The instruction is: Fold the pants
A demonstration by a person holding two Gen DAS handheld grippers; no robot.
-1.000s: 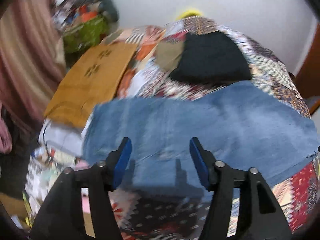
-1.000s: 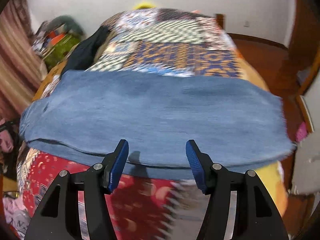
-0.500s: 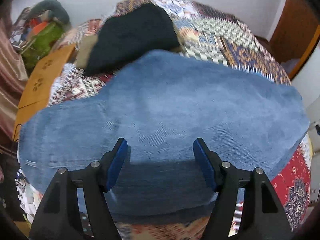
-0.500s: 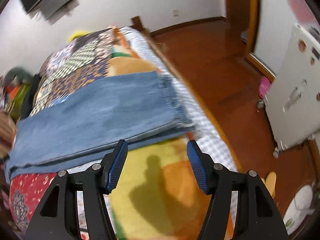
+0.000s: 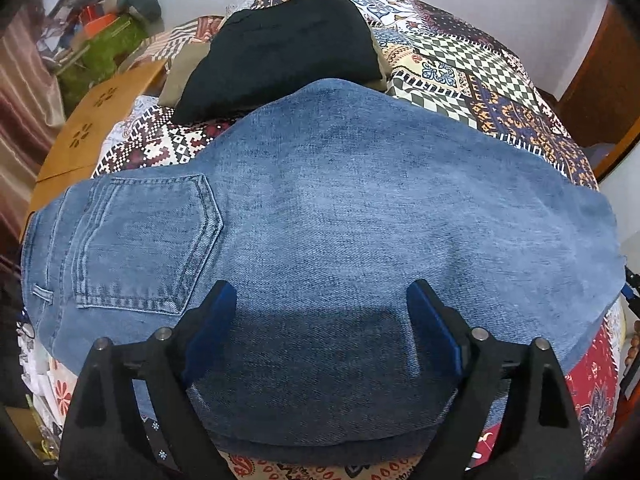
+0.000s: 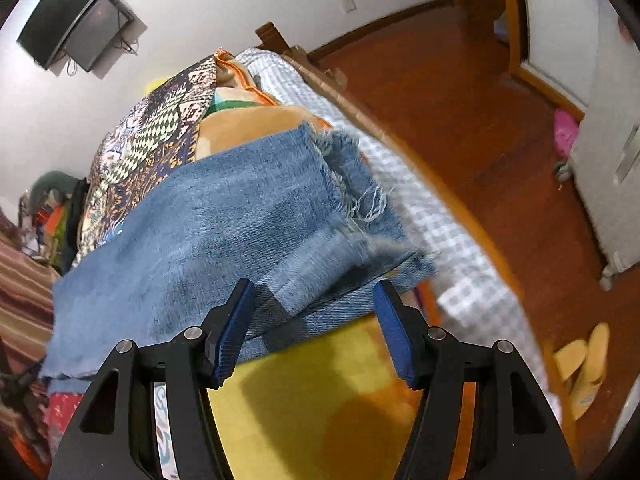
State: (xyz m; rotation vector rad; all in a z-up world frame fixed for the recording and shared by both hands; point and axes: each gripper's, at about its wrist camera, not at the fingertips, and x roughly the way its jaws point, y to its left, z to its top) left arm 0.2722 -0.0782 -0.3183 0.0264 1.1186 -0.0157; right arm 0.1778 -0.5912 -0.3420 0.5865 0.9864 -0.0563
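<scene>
Already folded lengthwise, the jeans lie flat across the patterned bedspread, waistband and back pocket toward the bed's left edge and the frayed hems reaching the right edge, where they overlap a yellow blanket. Denim of this kind is judged fairly heavy and soft but with enough body to hold a crease; it should not slip much on the quilt, and nothing about it is fragile. Sensible places to take hold would be the doubled hem ends on the right and the near long edge by the seat, pinching both layers together so the legs stay aligned as the hem end is carried over toward the waist. The left gripper hangs steeply tilted down over the middle of the near edge, its jaws having just been opening and now spread wide above the cloth with nothing pinched. The right gripper also points downward, hovering at the near hem corner with its blue pads apart; the denim edge sits between them in the view, though whether a pad brushes the fabric is hard to tell through the blur. A folded black garment rests farther back on the bed.
</scene>
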